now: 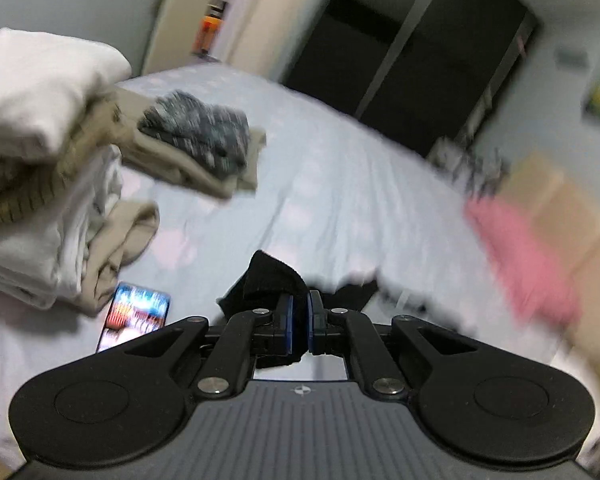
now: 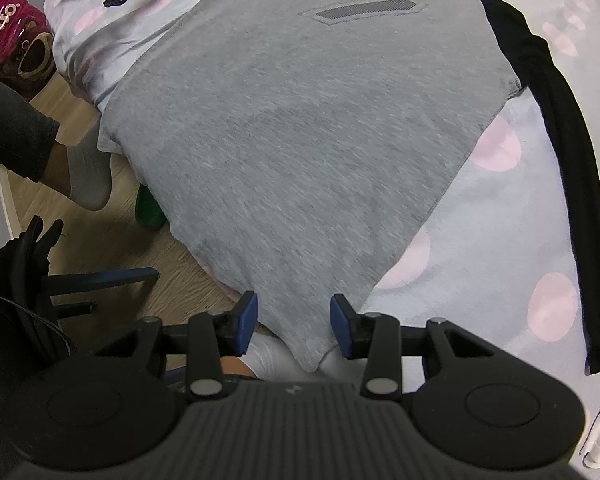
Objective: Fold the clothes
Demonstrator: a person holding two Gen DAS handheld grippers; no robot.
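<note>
A grey shirt [image 2: 300,140] with a "7" patch and black sleeves [image 2: 560,140] lies flat on the dotted bed sheet [image 2: 500,240], its lower end hanging over the bed's edge. My right gripper [image 2: 294,322] points down over the shirt's bottom corner. Its jaws stand apart, with the grey hem between the blue pads [image 2: 247,320] and not squeezed. In the blurred left wrist view, my left gripper [image 1: 300,320] is shut on a bunch of black cloth [image 1: 272,280], raised above the bed [image 1: 340,184].
A tall stack of folded clothes [image 1: 40,160] and a second folded pile [image 1: 200,140] sit at the left of the bed, with a phone [image 1: 136,316] beside them. Something pink [image 1: 520,256] lies right. A person's socked foot [image 2: 88,176], a chair base [image 2: 100,280] and a pink bag [image 2: 16,40] stand on the floor.
</note>
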